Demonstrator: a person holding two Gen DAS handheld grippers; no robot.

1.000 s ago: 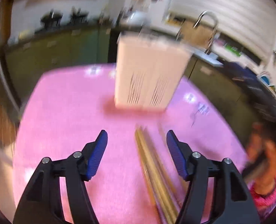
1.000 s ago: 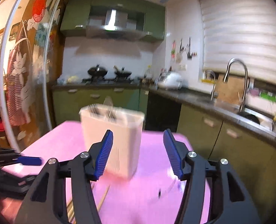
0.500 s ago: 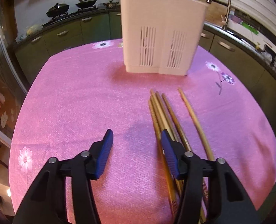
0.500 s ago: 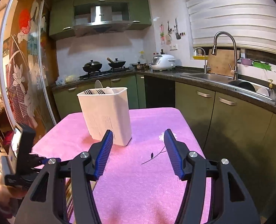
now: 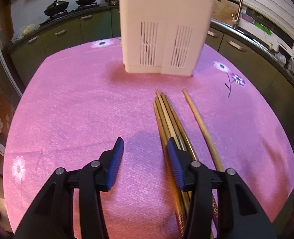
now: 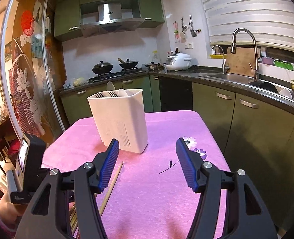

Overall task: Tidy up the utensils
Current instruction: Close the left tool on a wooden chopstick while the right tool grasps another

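**Left tongs settling beside the chopstick bundle**

The worktop (image 5: 71,103), covered in a pink flowered cloth, carries the white slotted utensil holder (image 5: 163,33) at its far side. In the right wrist view that holder (image 6: 121,119) already has forks and a spoon standing in it. Between the holder and the camera lies a bundle of chopsticks (image 5: 166,115), pointing toward the holder, with a single chopstick (image 5: 198,119) lying just beside the bundle on its right.

The left tongs (image 5: 145,155) point steeply down at the cloth with their jaws closing, yet only bare cloth lies between the pads; the right-hand pad overlaps the bundle's left edge. The right tongs (image 6: 147,159) hang spread and opening above the worktop, empty, facing the holder.

To do the pickup well, the left tongs likely need to shift toward the bundle so the sticks sit between the pads, not under one of them. A pinch near the thick ends should keep the sticks from fanning out. Taking few at a time would be safer than the whole bundle.

The near ends of the chopsticks vanish behind the tongs' black frame. How many sticks are in the bundle is hard to count. Whether the pad actually touches the sticks or hovers over them cannot be told. The holder's inner compartments are mostly hidden.
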